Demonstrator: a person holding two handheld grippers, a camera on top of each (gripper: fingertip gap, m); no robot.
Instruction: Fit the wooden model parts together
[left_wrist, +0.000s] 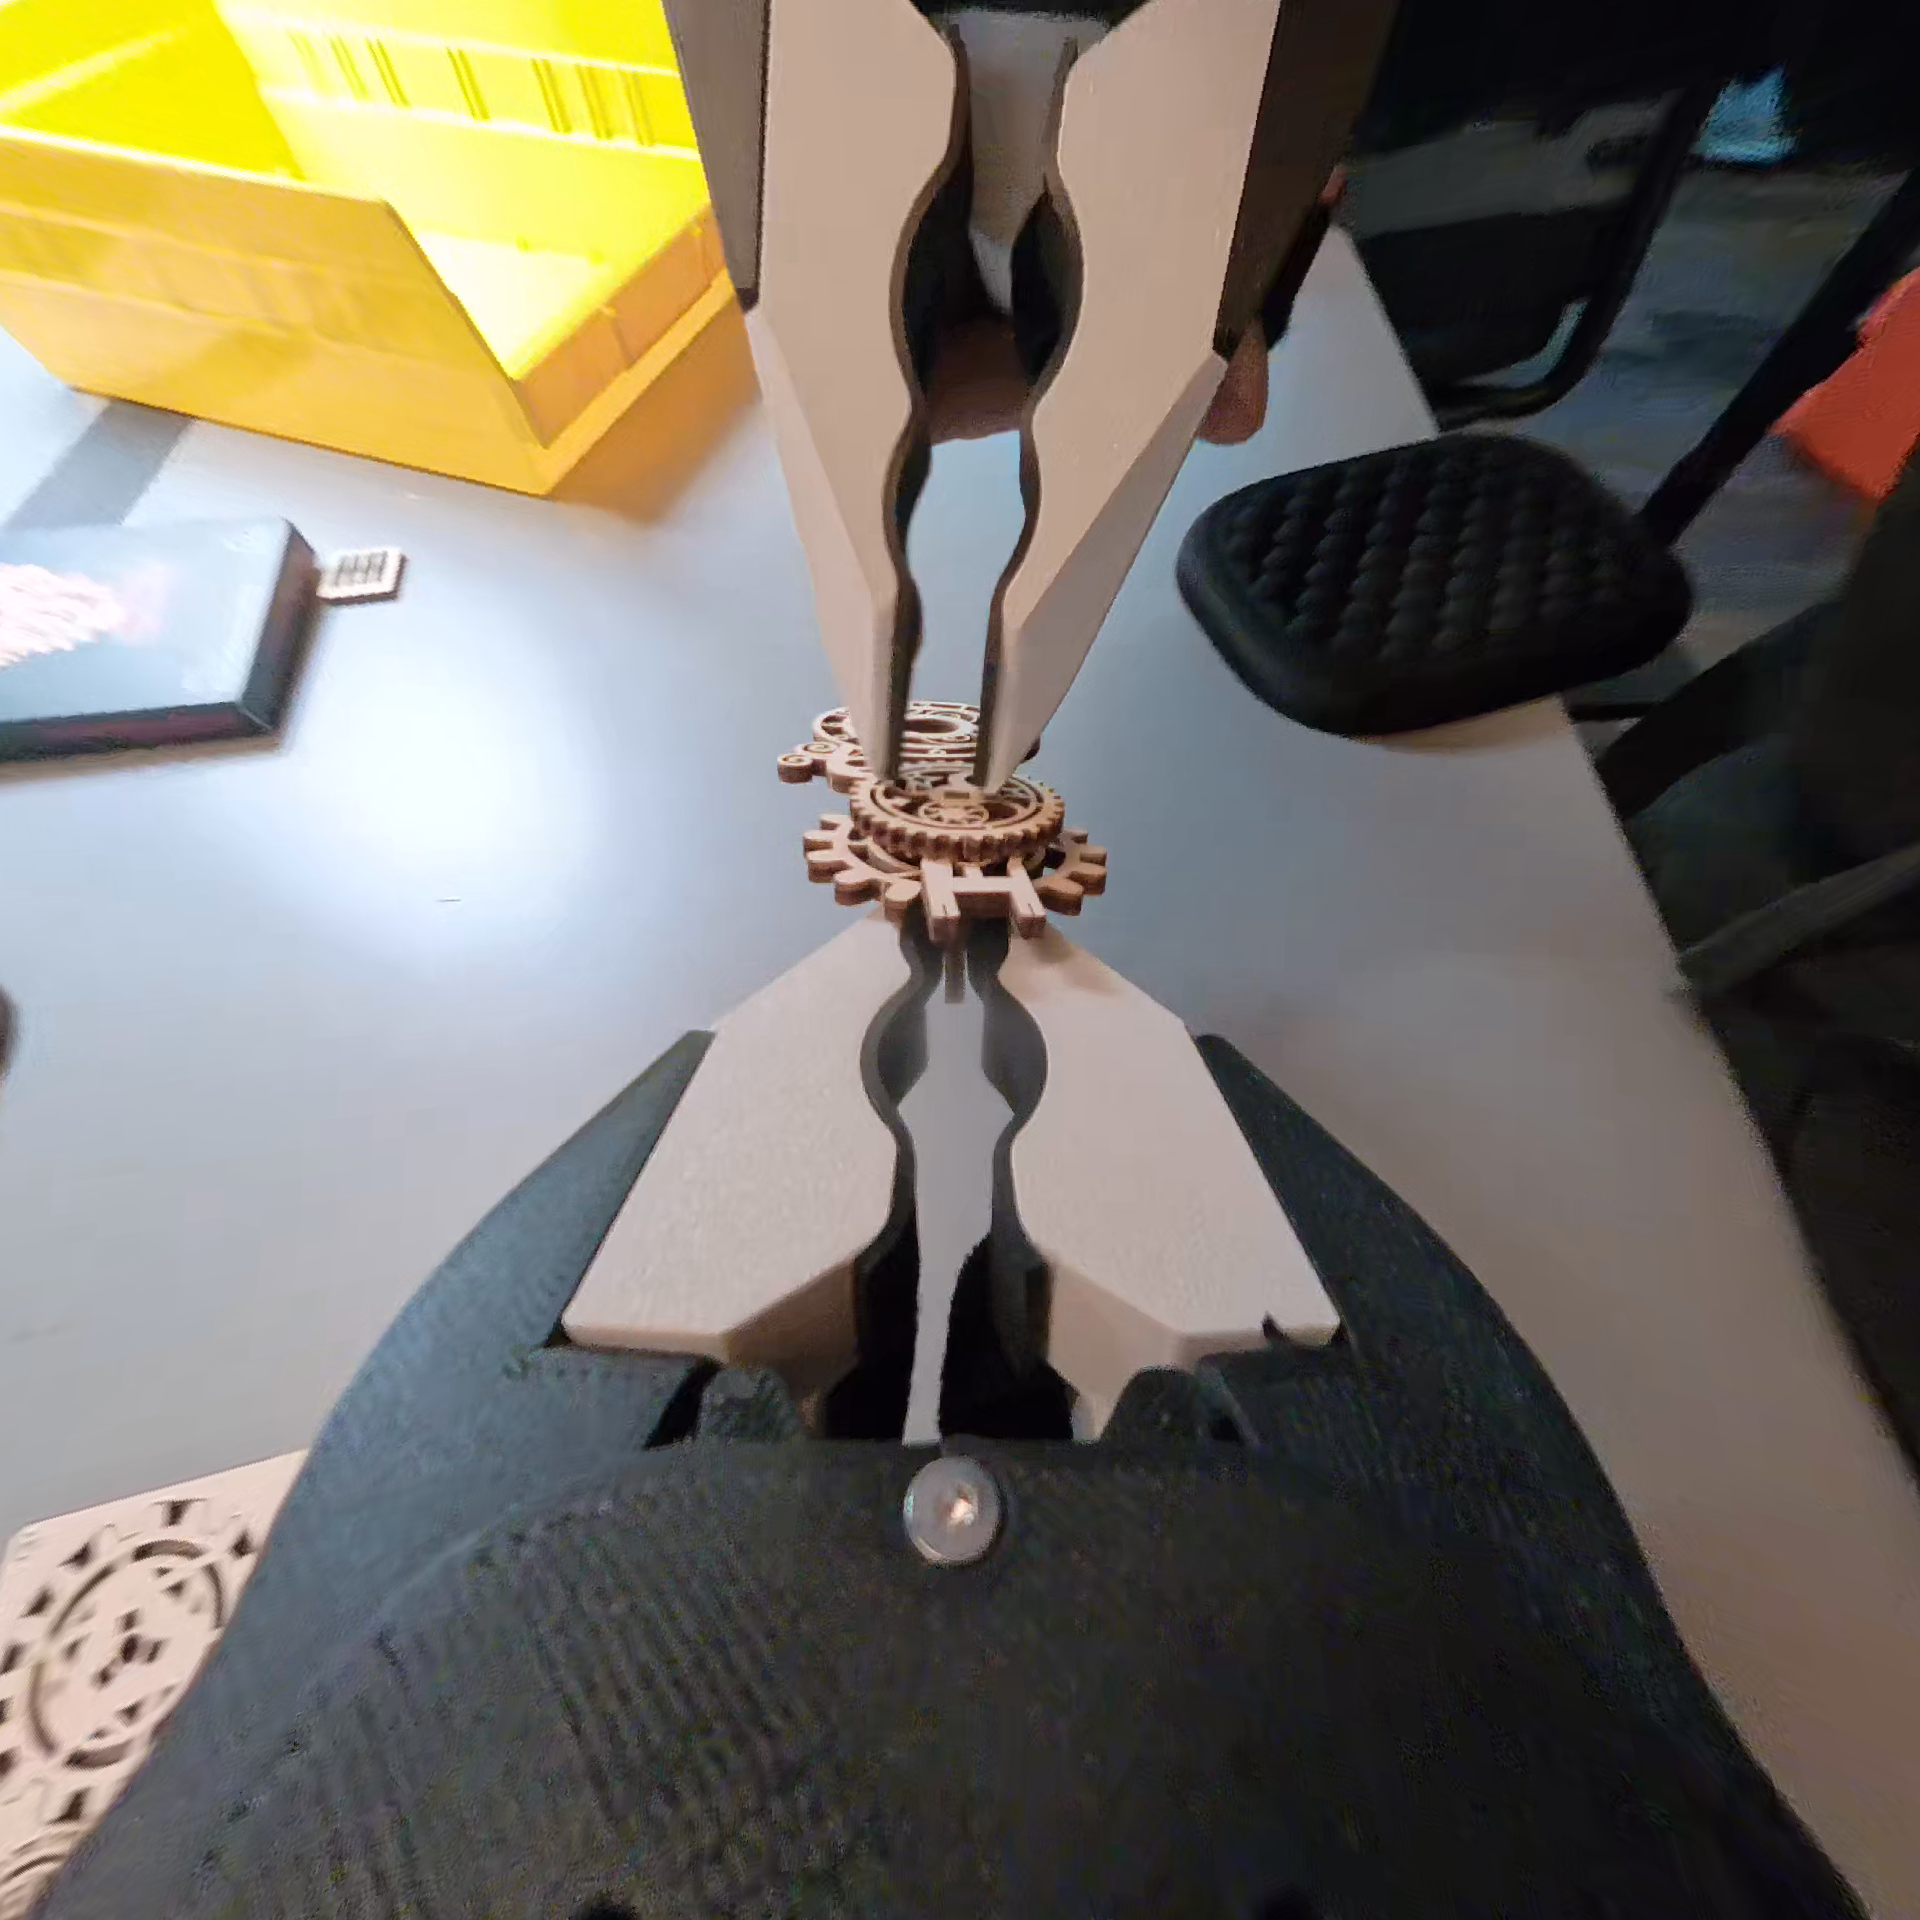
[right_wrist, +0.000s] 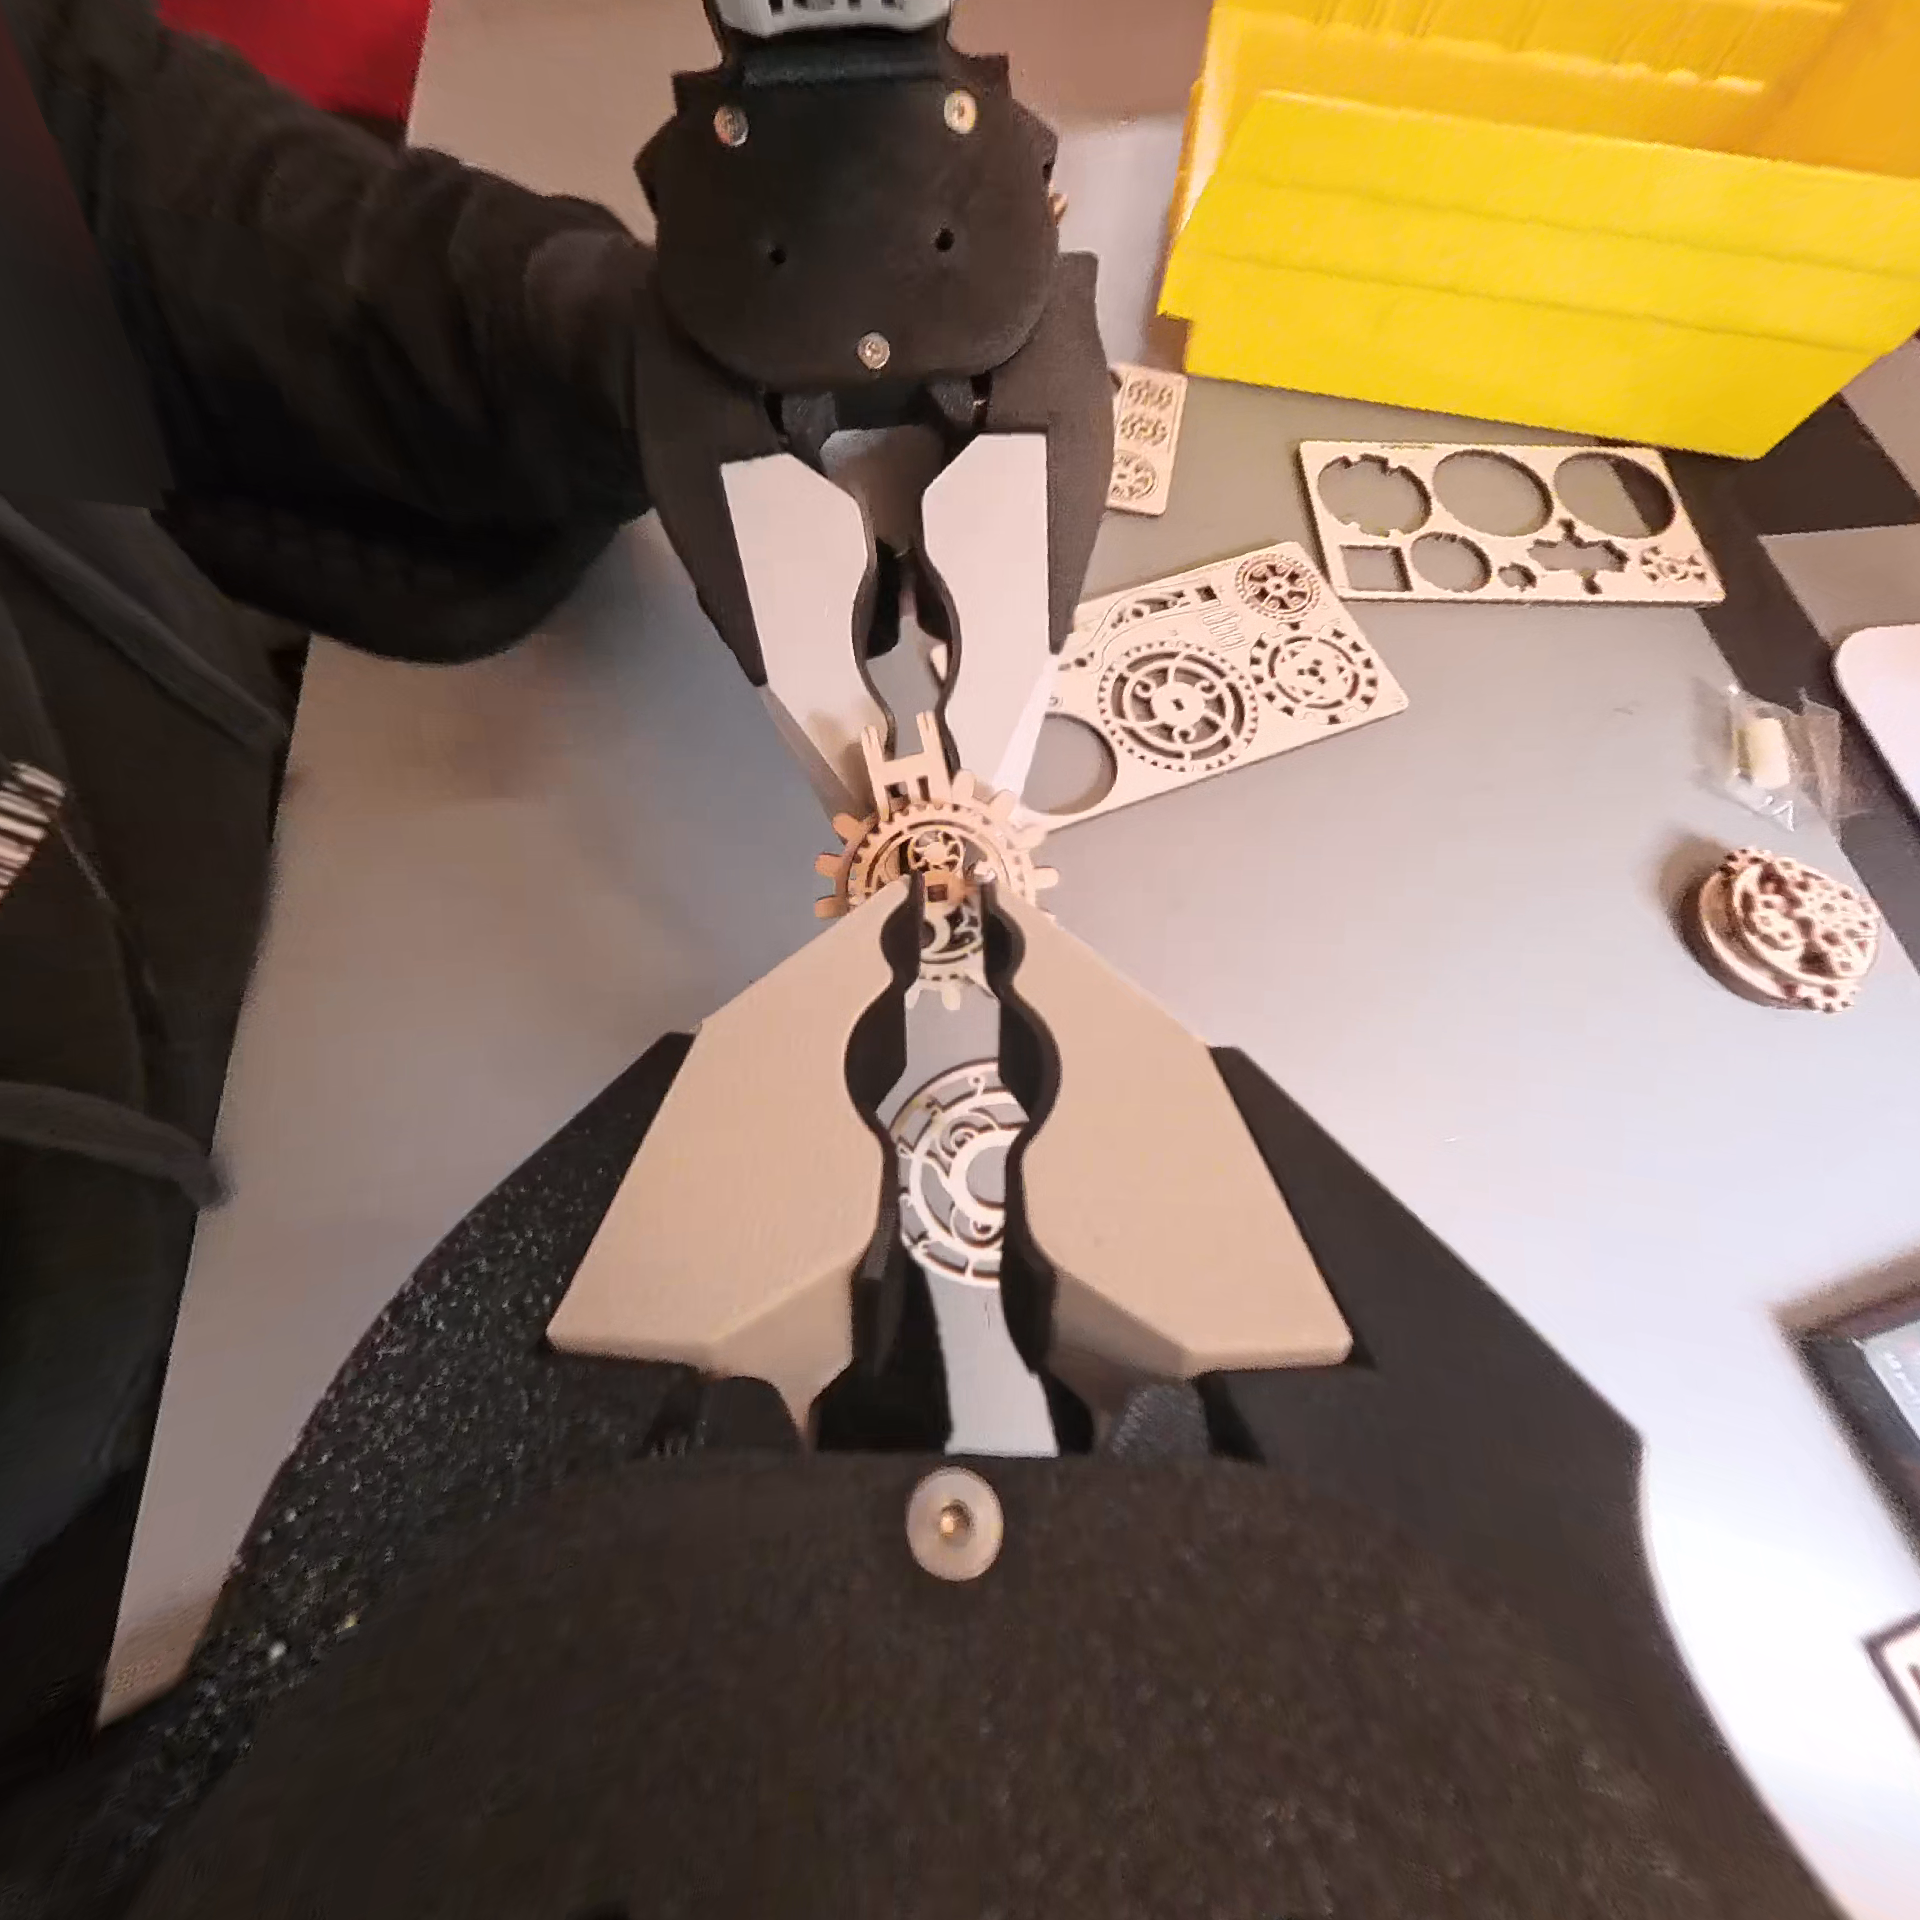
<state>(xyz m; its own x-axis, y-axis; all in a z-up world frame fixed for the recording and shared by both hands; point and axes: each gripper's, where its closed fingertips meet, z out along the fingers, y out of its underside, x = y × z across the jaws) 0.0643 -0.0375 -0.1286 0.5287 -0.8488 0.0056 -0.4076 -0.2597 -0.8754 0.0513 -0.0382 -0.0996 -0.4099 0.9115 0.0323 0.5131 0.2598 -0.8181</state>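
Observation:
A wooden gear assembly (left_wrist: 956, 868) is held above the grey table (left_wrist: 416, 935) between both grippers: a large cog with a smaller gear (left_wrist: 956, 805) stacked on it. My left gripper (left_wrist: 951, 935) is shut on an H-shaped wooden tab (left_wrist: 977, 902) at the cog's near edge. My right gripper (left_wrist: 940, 774) comes from the far side, its tips closed on the assembly's far part by the small gear. In the right wrist view, my right gripper (right_wrist: 943, 883) pinches the hub of the gears (right_wrist: 935, 847), and the left gripper (right_wrist: 914, 743) grips the tab (right_wrist: 902, 774) opposite.
A yellow bin (right_wrist: 1558, 260) stands at the back. Punched wooden sheets (right_wrist: 1507, 520) lie near it, one (right_wrist: 1226, 696) beside the left gripper. A finished round wooden piece (right_wrist: 1792, 935) sits right. A black chair armrest (left_wrist: 1434, 582) meets the table edge. A dark sleeve (right_wrist: 312, 416) fills the left. Left and right tips are no more than a few centimetres apart. The finished round wooden piece (right_wrist: 1792, 935) is about 30 cm from both grippers' fingertips.

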